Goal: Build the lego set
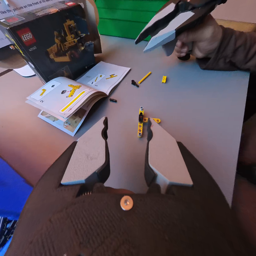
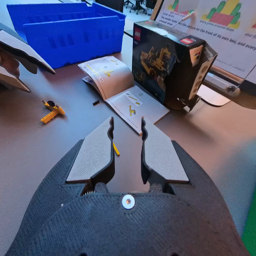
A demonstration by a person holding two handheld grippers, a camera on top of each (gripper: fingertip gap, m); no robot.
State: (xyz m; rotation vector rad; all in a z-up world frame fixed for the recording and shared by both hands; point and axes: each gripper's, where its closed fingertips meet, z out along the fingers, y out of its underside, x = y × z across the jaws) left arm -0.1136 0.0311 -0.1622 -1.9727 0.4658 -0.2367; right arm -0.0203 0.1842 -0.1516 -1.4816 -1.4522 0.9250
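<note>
A small yellow beam assembly (image 1: pixel 140 124) with a black piece and grey pins lies on the grey table, just ahead of my left gripper's right finger; it also shows in the right wrist view (image 2: pixel 53 110). My left gripper (image 1: pixel 127 119) is open and empty above the table. My right gripper (image 2: pixel 127 120) is open and empty, held high at the far right in the left wrist view (image 1: pixel 141 45). A yellow axle (image 1: pixel 144 77) (image 2: pixel 116 148), a short yellow piece (image 1: pixel 164 79), a black pin with a head (image 1: pixel 134 83) and a black connector (image 1: pixel 113 100) (image 2: pixel 96 102) lie loose.
The open instruction booklet (image 1: pixel 77 94) (image 2: pixel 124 97) lies by the standing set box (image 1: pixel 55 41) (image 2: pixel 166 66). A blue bin (image 2: pixel 69 34) and a green bin (image 1: pixel 124 18) stand at the table's ends. A printed sheet (image 2: pixel 221 27) stands behind the box. The table edge (image 1: pixel 241 138) runs right. Across from one pair of fingers to the other is roughly 20 cm. To the yellow axle (image 1: pixel 144 77): right tips about 6 cm, left tips about 15 cm.
</note>
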